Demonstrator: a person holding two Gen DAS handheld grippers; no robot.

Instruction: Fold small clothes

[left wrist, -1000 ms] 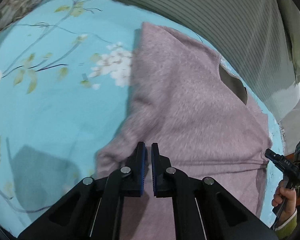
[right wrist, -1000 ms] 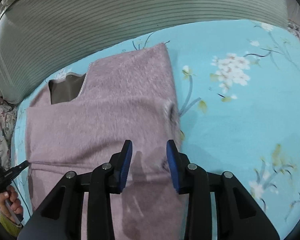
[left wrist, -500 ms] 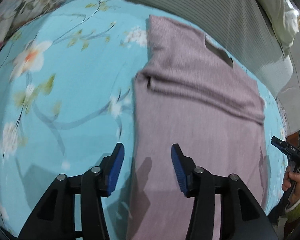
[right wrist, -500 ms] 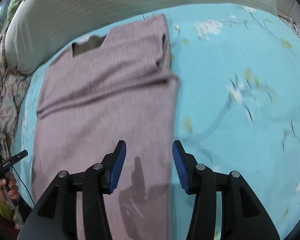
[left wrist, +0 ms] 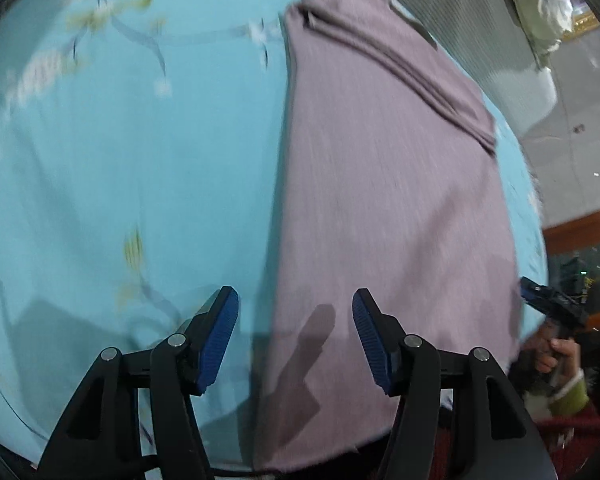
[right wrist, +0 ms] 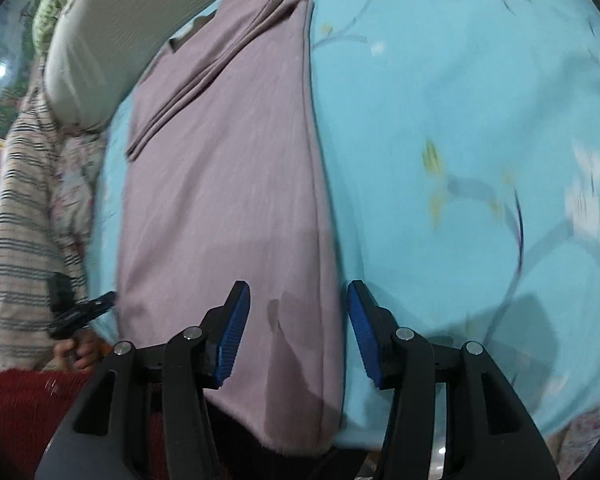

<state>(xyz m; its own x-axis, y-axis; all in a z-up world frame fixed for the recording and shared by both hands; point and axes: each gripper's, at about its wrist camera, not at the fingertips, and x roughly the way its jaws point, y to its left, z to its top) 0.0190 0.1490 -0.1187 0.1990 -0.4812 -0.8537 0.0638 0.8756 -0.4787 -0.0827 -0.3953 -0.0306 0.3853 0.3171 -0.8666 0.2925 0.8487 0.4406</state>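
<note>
A mauve knit sweater (left wrist: 388, 184) lies flat on the light blue floral bedsheet (left wrist: 120, 160), sleeves folded across its upper part, hem hanging at the near bed edge. It also shows in the right wrist view (right wrist: 228, 184). My left gripper (left wrist: 296, 328) is open and empty above the sweater's lower left edge. My right gripper (right wrist: 296, 320) is open and empty above the sweater's lower right edge. Each gripper shows small in the other's view, the right one (left wrist: 548, 304) and the left one (right wrist: 80, 312).
A grey ribbed pillow (right wrist: 100, 48) lies behind the sweater's collar, also in the left wrist view (left wrist: 480, 12). A striped cloth (right wrist: 24, 216) hangs at the bed's left side. A red rug (right wrist: 24, 404) lies below the near bed edge.
My left gripper opened and let go of the sweater. Both grippers pulled back from the folded sleeves toward the hem at the near bed edge.
</note>
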